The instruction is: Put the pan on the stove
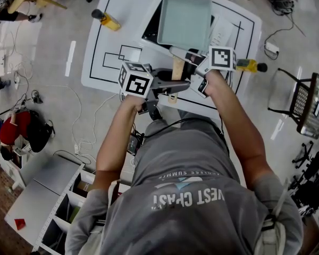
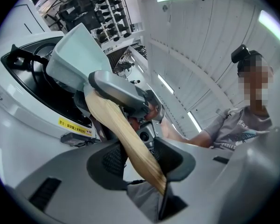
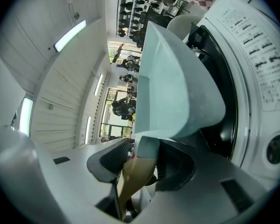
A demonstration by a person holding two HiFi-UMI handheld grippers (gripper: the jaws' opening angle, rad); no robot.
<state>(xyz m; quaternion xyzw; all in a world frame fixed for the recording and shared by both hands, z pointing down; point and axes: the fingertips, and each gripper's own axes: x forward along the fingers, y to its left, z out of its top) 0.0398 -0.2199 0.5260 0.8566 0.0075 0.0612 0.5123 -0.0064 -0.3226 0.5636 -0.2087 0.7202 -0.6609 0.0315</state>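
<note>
A pale teal square pan (image 1: 185, 20) hangs above the black stove (image 1: 150, 31) on the white table. Its wooden handle (image 1: 176, 68) points toward me. My left gripper (image 1: 170, 86) comes in from the left and is shut on the handle's near end. My right gripper (image 1: 190, 61) comes from the right and is shut on the handle close to the grey bracket. In the left gripper view the handle (image 2: 126, 134) runs slantwise between the pads of the left gripper (image 2: 139, 157), with the pan (image 2: 77, 55) tilted over the stove (image 2: 32, 83). In the right gripper view the pan (image 3: 172, 87) fills the middle and the handle (image 3: 137, 171) sits between the right gripper's (image 3: 142, 164) pads.
The white table (image 1: 103, 47) carries black outline marks. A yellow bottle (image 1: 107, 20) lies at its left edge, another (image 1: 250, 65) at its right. A black chair (image 1: 308, 102) stands to the right, a white shelf unit (image 1: 48, 201) at lower left, cables on the floor.
</note>
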